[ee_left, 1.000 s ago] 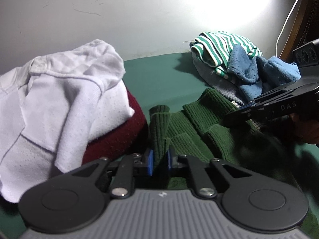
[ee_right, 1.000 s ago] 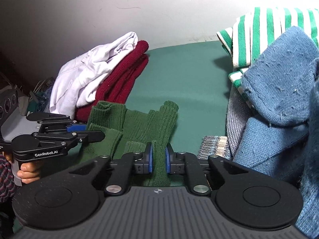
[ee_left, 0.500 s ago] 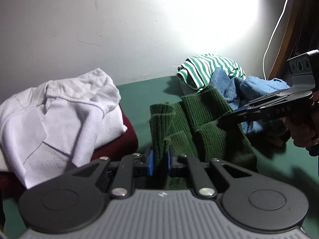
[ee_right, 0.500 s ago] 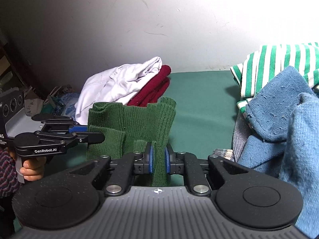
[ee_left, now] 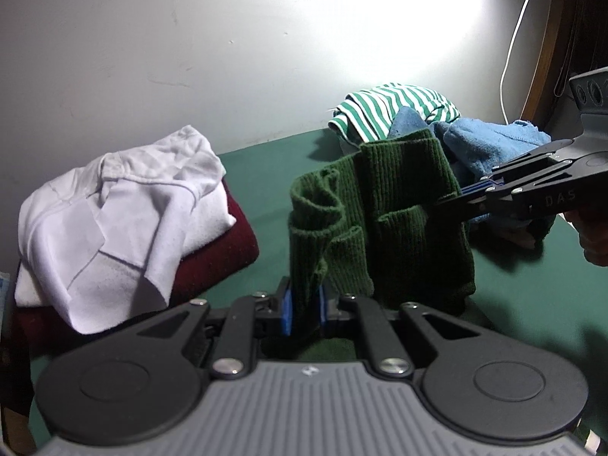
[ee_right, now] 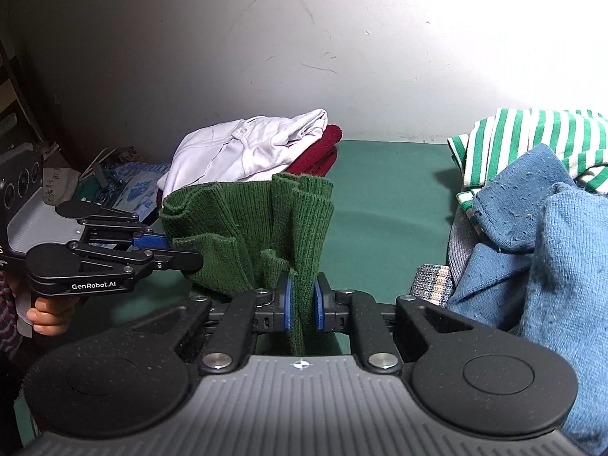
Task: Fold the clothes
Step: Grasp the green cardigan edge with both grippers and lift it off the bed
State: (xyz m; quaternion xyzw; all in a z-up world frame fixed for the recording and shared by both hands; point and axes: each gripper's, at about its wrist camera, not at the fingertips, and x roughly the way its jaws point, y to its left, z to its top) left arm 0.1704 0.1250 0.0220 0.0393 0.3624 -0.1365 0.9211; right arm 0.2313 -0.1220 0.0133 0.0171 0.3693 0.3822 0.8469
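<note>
A folded dark green ribbed knit garment (ee_left: 383, 205) hangs above the green table (ee_left: 273, 174), held between both grippers. My left gripper (ee_left: 304, 306) is shut on its near left edge. My right gripper (ee_right: 302, 306) is shut on the other edge of the same green garment (ee_right: 250, 228). Each gripper shows in the other's view: the right gripper (ee_left: 448, 199) comes in from the right and the left gripper (ee_right: 190, 260) from the left, both pinching the knit. A hand grips each handle.
A white garment (ee_left: 125, 205) lies on a folded dark red one (ee_left: 216, 258) at the left. A green-and-white striped top (ee_right: 532, 144) and blue knitwear (ee_right: 539, 250) are heaped at the right. A white wall stands behind the table (ee_right: 391, 190); a white cable (ee_left: 513, 45) hangs at right.
Both grippers have risen together, lifting the green garment off the table so it now hangs upright between them. Their grip has not changed.
</note>
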